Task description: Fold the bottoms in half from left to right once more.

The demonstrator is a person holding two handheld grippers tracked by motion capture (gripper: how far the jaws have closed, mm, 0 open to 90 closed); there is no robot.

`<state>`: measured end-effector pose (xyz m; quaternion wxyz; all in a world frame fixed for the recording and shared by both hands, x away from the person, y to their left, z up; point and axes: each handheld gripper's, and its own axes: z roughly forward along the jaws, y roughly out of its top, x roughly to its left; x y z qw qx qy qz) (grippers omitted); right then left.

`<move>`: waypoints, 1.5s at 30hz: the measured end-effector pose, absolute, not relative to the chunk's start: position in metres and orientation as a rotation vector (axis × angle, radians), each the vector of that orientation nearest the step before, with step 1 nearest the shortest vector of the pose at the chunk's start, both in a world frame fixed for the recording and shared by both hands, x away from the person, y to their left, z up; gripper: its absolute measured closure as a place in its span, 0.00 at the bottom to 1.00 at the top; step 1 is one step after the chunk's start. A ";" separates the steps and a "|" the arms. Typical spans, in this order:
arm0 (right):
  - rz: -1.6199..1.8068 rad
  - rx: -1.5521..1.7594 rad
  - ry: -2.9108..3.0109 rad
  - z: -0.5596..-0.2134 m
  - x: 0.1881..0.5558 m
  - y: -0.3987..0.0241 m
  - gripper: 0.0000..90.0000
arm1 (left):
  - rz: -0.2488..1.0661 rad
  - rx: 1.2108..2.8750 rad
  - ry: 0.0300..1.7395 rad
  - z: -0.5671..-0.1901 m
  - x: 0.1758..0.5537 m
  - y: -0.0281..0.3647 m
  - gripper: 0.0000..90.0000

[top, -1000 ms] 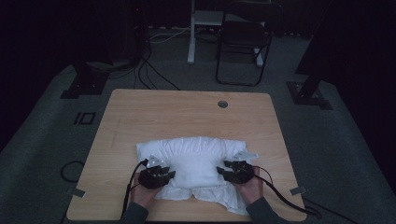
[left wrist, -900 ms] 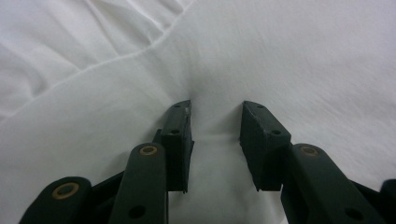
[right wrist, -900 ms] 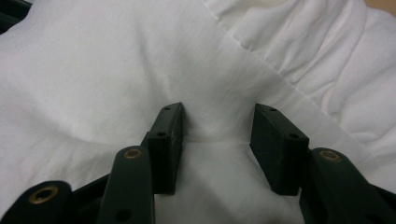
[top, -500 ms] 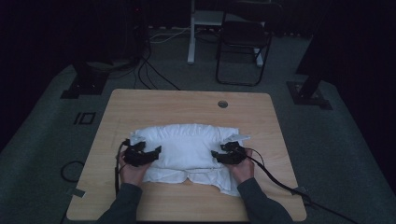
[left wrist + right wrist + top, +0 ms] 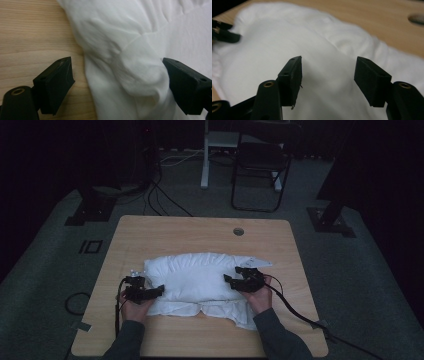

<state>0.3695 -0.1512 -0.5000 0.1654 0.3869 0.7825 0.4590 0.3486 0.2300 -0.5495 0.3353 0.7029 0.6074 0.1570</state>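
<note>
Currently, from my remote station: left tool (image 5: 159, 290), one, jaws just opened wide, straddling the pillow's (image 5: 200, 275) left corner without pinching. Pillow in white case, one, lying mid-counter (image 5: 200, 227), case mostly on, loose hem toward me not yet tidied. Right tool (image 5: 229, 279), one, jaws just opened, nothing gripped, above the pillow's right end.

Looks like a dim recording lab or studio. Black curtains all round, grey carpet (image 5: 60, 245) underfoot. Lone wooden counter (image 5: 200, 227) at centre with a cable hole (image 5: 238, 231) near the far edge. Black stand bases (image 5: 90, 212) left and right of it, loose cables (image 5: 165, 202) trailing across the floor. Folding chair (image 5: 260, 165) and white post (image 5: 205, 155) at the far side.
</note>
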 end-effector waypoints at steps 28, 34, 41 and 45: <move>1.138 0.957 2.373 -0.552 0.375 -0.072 0.43 | 0.487 1.784 0.965 -0.414 0.344 0.176 0.91; 1.267 0.869 2.464 -0.549 0.377 -0.046 0.41 | 0.480 1.873 0.908 -0.418 0.352 0.144 0.91; 1.401 0.911 2.310 -0.521 0.359 -0.111 0.39 | 0.451 1.914 0.900 -0.430 0.352 0.139 0.90; 1.235 1.084 2.326 -0.539 0.375 -0.123 0.44 | 0.434 1.949 0.875 -0.435 0.353 0.126 0.90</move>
